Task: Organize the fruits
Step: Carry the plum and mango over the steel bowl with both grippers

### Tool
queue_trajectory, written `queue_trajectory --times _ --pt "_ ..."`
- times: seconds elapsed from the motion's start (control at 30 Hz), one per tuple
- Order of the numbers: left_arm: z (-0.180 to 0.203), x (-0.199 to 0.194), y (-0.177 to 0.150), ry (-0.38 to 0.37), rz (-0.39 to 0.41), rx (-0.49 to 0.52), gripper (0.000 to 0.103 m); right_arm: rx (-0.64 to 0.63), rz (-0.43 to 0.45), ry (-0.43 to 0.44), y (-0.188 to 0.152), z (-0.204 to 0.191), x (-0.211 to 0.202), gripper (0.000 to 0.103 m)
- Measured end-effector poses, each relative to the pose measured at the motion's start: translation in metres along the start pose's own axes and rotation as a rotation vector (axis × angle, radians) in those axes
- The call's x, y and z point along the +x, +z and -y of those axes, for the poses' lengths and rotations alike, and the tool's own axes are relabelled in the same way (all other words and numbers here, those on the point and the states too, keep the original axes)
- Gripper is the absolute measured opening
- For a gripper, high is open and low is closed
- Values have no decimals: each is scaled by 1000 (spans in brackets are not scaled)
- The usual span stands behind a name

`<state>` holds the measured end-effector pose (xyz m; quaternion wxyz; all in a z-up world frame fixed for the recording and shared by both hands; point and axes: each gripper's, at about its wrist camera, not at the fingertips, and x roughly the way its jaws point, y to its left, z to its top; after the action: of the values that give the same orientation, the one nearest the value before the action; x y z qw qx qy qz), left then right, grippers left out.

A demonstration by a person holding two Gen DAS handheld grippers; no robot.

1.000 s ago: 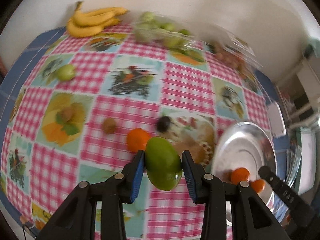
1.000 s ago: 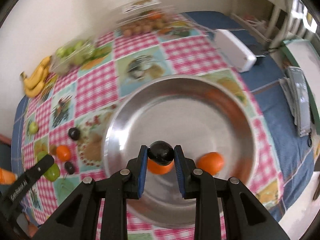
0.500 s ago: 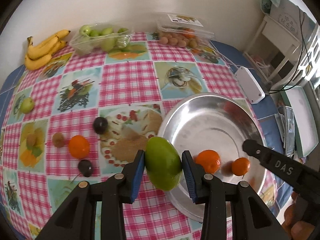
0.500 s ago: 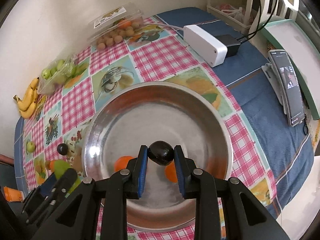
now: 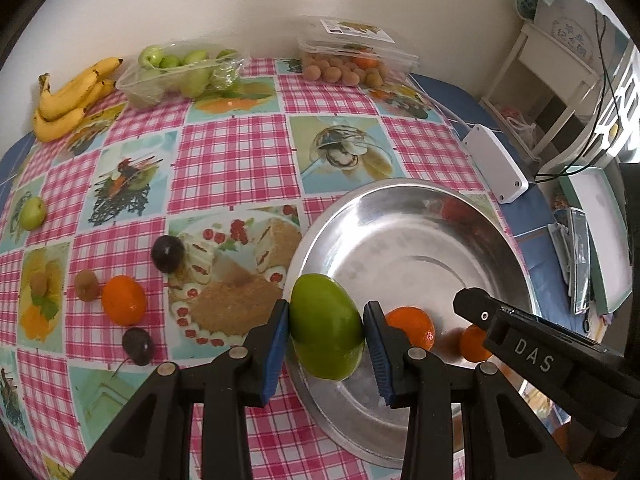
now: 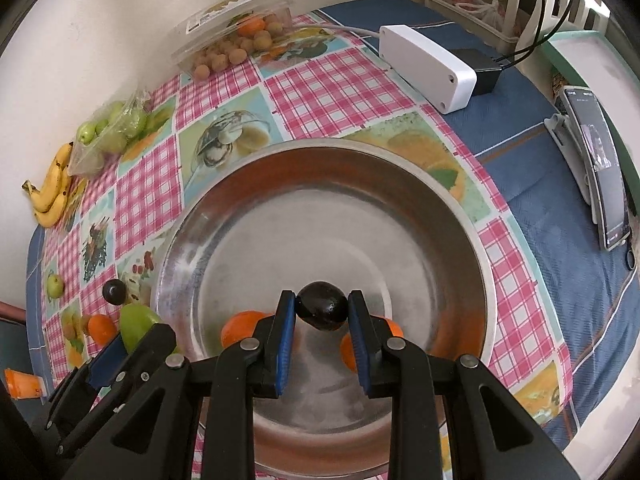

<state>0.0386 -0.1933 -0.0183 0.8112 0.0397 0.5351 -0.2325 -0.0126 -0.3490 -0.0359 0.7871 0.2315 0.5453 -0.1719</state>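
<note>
Fruits (image 5: 123, 300) dot a pink checked tablecloth (image 5: 232, 152) against a white wall (image 5: 224, 4).

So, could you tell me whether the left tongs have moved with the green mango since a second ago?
Yes. The left tongs carried the green mango from over the checked tablecloth rightward to the near rim of the steel bowl.
</note>
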Motion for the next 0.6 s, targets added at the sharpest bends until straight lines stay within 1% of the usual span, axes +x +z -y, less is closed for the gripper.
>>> queue_trajectory --times 0.07,0.27,0.6 --pt "2 2 0 -8 -6 -1 40 2 -5 -2 0 0 2 28" --pt "3 7 -2 -3 -23 -4 40 -1 -21 -11 0 -2 8 28" --pt "6 6 -1 -2 -15 7 41 2 -29 -23 -1 -2 9 28"
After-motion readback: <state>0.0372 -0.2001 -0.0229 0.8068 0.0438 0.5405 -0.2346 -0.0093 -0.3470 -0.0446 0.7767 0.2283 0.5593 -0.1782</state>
